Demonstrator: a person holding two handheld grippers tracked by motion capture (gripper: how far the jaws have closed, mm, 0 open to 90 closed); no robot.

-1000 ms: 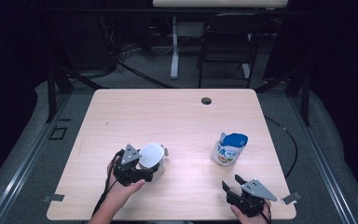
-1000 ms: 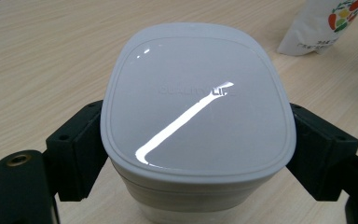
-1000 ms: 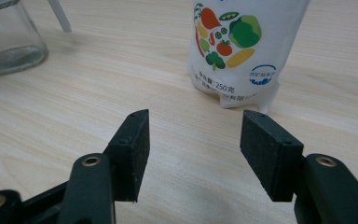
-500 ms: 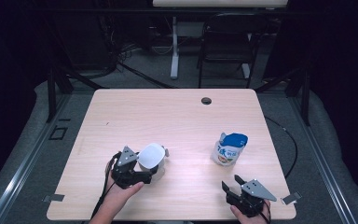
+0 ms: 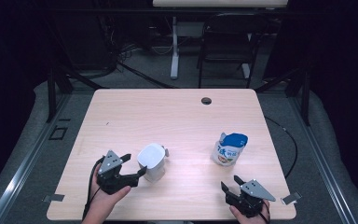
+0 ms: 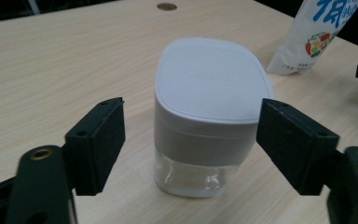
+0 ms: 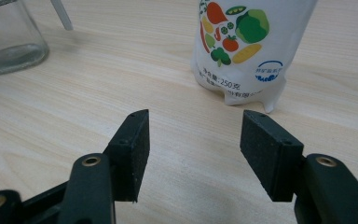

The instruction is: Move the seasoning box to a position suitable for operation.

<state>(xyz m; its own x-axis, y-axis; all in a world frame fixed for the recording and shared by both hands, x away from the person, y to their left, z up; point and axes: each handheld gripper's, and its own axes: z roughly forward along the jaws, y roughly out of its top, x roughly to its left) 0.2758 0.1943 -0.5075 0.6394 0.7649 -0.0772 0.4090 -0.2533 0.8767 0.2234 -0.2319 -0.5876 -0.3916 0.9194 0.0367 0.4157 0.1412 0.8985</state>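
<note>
Left gripper [image 6: 186,140] fingers just been closing but spread, not touching the upright lidded jar [image 6: 207,116] dead ahead between them; right gripper [image 7: 193,149] spread, empty.

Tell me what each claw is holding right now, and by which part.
Nothing is held. The left claw, its jaws just closing, stands short of the white-lidded jar, pads not touching. The right claw is open and empty near the pouch.
</note>
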